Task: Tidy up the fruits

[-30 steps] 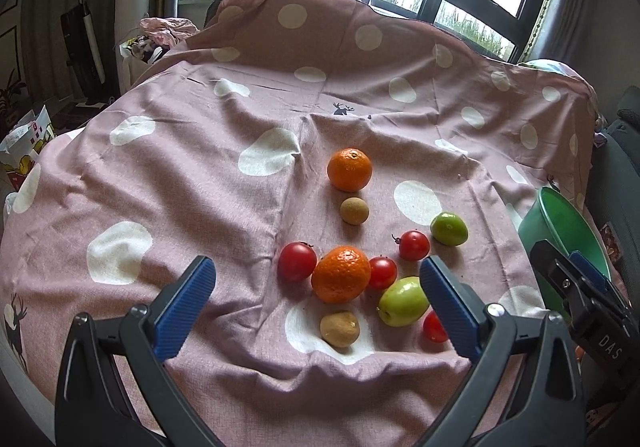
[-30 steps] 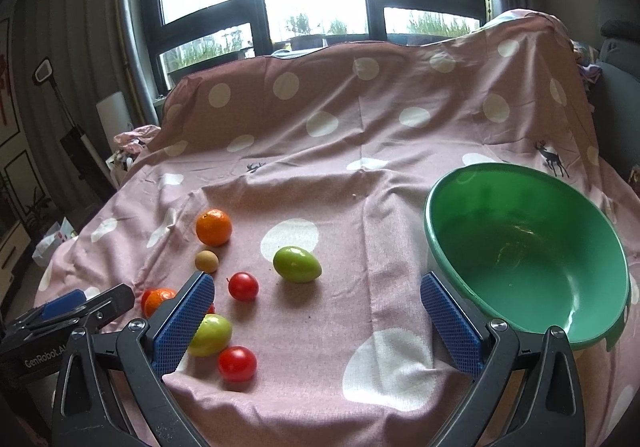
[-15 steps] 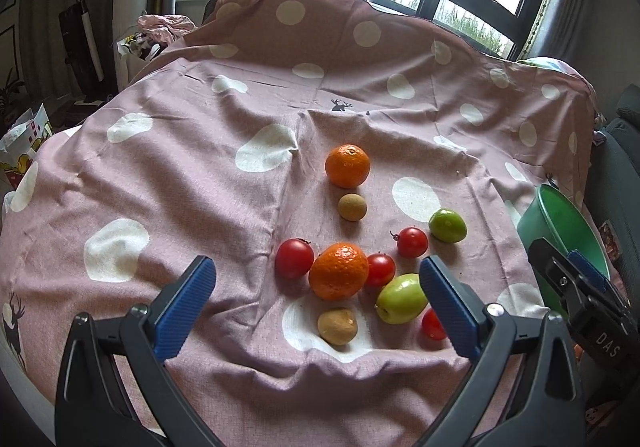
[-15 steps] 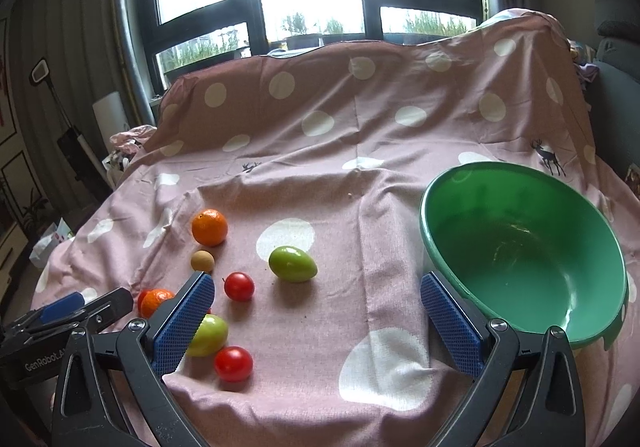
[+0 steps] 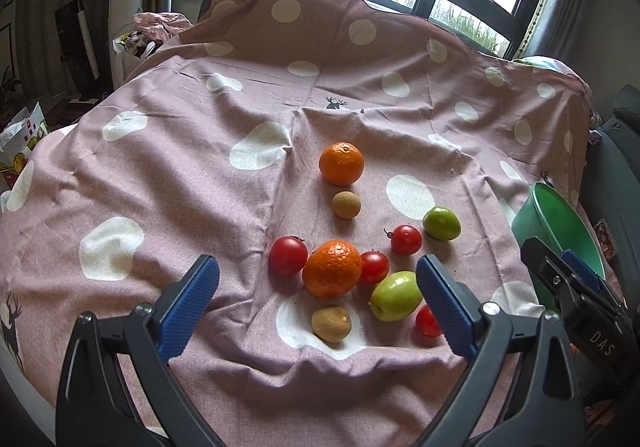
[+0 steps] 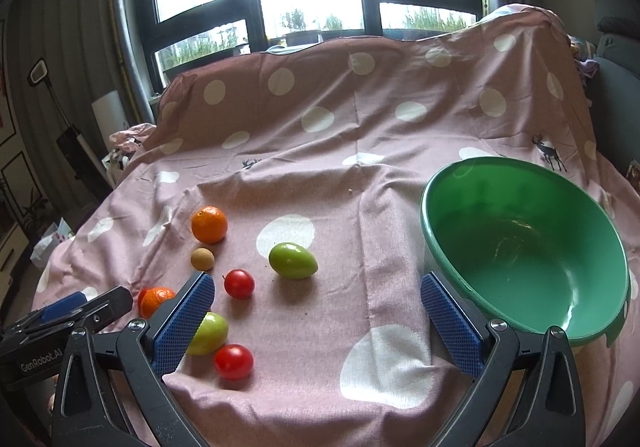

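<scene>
Fruit lies scattered on a pink dotted cloth [image 5: 168, 183]. In the left wrist view I see two oranges [image 5: 341, 163] [image 5: 332, 267], several red tomatoes [image 5: 288, 255], two brown round fruits [image 5: 346, 204] [image 5: 331, 323] and two green fruits [image 5: 395, 295] [image 5: 441, 223]. My left gripper [image 5: 318, 297] hovers open just short of the near orange. My right gripper [image 6: 318, 317] is open over bare cloth, between a green fruit [image 6: 293, 260] and the green bowl [image 6: 520, 247], which holds nothing. Each gripper shows at the edge of the other's view.
The cloth rises over a hump at the back, below dark-framed windows. A heap of clothes and a bag [image 5: 140, 35] sit far left off the cloth. A dark seat [image 6: 616, 95] stands at the right. Bare cloth lies left of the fruit.
Both views have crept slightly forward and the fruit sits a touch nearer. Both grippers stay open and no fruit has moved.
</scene>
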{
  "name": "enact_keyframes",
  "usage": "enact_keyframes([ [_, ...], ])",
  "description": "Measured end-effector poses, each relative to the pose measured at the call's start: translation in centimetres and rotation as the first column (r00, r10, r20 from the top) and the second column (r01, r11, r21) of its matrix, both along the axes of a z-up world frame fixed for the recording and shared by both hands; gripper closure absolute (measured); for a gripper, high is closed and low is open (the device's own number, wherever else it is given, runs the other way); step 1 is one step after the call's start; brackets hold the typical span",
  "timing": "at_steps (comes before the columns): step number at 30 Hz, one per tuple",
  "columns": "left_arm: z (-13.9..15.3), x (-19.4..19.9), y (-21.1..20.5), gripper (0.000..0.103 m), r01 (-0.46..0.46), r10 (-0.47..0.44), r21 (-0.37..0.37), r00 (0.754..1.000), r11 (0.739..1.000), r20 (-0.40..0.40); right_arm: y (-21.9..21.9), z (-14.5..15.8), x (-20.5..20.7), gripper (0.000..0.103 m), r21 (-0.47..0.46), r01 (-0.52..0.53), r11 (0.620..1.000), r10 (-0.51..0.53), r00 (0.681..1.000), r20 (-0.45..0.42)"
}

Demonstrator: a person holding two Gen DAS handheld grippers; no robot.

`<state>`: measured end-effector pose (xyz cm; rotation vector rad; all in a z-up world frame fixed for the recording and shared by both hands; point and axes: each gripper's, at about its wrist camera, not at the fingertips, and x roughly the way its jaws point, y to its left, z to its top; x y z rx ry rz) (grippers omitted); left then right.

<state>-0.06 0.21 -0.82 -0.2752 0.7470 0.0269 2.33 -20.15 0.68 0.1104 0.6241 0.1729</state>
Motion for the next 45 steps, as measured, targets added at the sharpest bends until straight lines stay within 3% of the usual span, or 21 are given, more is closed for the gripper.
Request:
enact_keyframes([
  [11, 0.0, 0.0, 0.0, 0.011, 0.015, -0.015, -0.012, 1.0, 1.0, -0.009, 0.4, 0.0, 0.0, 0.0, -0.012, -0.012, 1.0, 0.012, 1.0, -0.02],
  [18, 0.2, -0.1, 0.5, 0.026, 0.024, -0.025, -0.05, 0.999, 0.998, -0.021, 0.9, -0.2, 0.0, 0.0, -0.017, -0.033, 0.999, 0.033, 0.999, -0.042],
  [25, 0.3, -0.1, 0.5, 0.033, 0.056, -0.059, -0.098, 0.998, 0.994, -0.027, 1.4, 0.3, -0.3, 0.001, -0.01, -0.06, 0.998, 0.059, 0.997, -0.044],
  [30, 0.4, 0.0, 0.6, 0.034, 0.075, -0.08, -0.116, 0.996, 0.99, -0.039, 0.8, 1.2, 0.2, 0.009, 0.089, -0.107, 0.99, 0.116, 0.987, -0.109],
  [32, 0.3, 0.2, 0.7, 0.034, 0.085, -0.092, -0.137, 0.995, 0.987, -0.043, 0.6, 1.9, 0.5, 0.02, 0.136, -0.125, 0.983, 0.143, 0.981, -0.133],
  [35, 0.3, 0.3, 0.4, 0.036, 0.109, -0.117, -0.157, 0.992, 0.982, -0.045, 0.7, 2.5, 1.4, 0.031, 0.227, -0.18, 0.957, 0.223, 0.958, -0.182],
  [37, 0.2, 0.4, -0.2, 0.04, 0.134, -0.143, -0.168, 0.989, 0.977, -0.044, 1.4, 2.4, 2.6, 0.037, 0.288, -0.224, 0.931, 0.298, 0.923, -0.244],
  [38, 0.2, 0.3, -0.5, 0.047, 0.15, -0.159, -0.174, 0.987, 0.973, -0.038, 1.9, 2.1, 3.2, 0.043, 0.314, -0.242, 0.918, 0.331, 0.904, -0.272],
  [41, 0.0, 0.6, -1.8, 0.07, 0.193, -0.204, -0.18, 0.978, 0.965, -0.048, 3.6, 1.1, 5.2, 0.047, 0.351, -0.284, 0.892, 0.403, 0.852, -0.334],
  [45, -0.7, 1.1, -2.9, 0.071, 0.214, -0.23, -0.164, 0.969, 0.963, -0.088, 4.6, -1.0, 6.2, 0.047, 0.348, -0.279, 0.895, 0.405, 0.835, -0.372],
])
